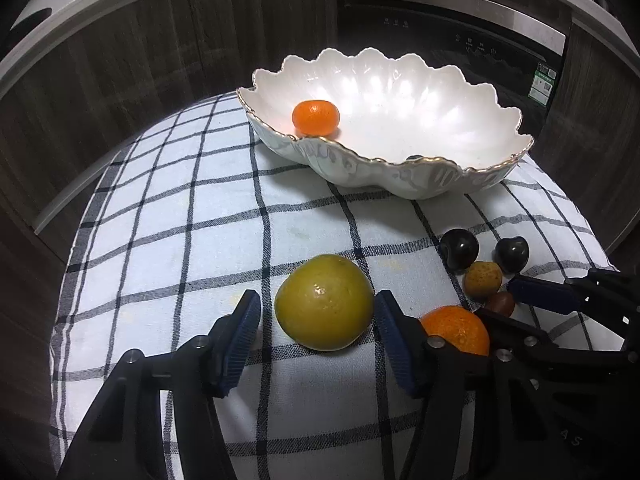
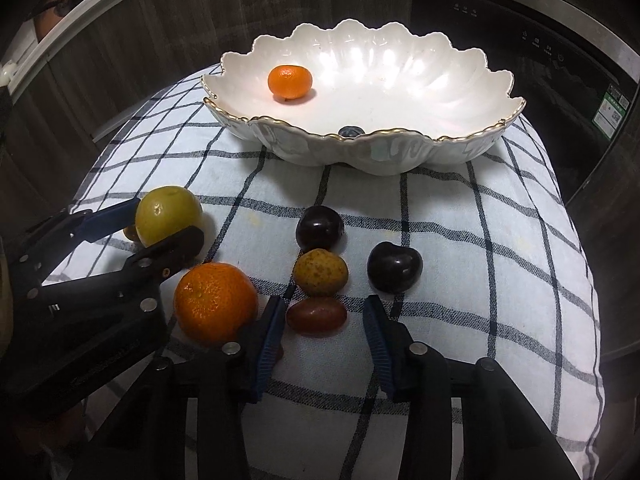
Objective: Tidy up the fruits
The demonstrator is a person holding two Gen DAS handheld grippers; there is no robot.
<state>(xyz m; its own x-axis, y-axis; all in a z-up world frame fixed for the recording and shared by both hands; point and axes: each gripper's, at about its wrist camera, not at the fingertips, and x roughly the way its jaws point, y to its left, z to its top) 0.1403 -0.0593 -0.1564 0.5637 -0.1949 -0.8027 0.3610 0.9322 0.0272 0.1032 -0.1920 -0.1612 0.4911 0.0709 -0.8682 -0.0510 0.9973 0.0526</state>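
A white scalloped bowl (image 1: pixel 400 176) (image 2: pixel 360 152) with a gold rim stands at the far side of the checked cloth and holds a small orange (image 1: pixel 316 117) (image 2: pixel 289 81) and a dark fruit (image 2: pixel 351 131) near its front rim. My left gripper (image 1: pixel 318 312) (image 2: pixel 160 226) is open, its jaws on either side of a yellow-green fruit (image 1: pixel 324 302) (image 2: pixel 168 214) on the cloth. My right gripper (image 2: pixel 324 320) (image 1: pixel 500 300) is open around a small red-brown fruit (image 2: pixel 317 316) (image 1: pixel 501 303). An orange (image 2: pixel 216 302) (image 1: pixel 456 330) lies between the grippers.
Two dark plums (image 2: pixel 320 229) (image 2: pixel 394 267) and a speckled yellow fruit (image 2: pixel 320 272) lie on the checked cloth (image 2: pixel 480 240) ahead of the right gripper. Dark wood cabinets (image 1: pixel 140 60) and a black appliance (image 1: pixel 460 32) stand behind. The cloth drops off at its edges.
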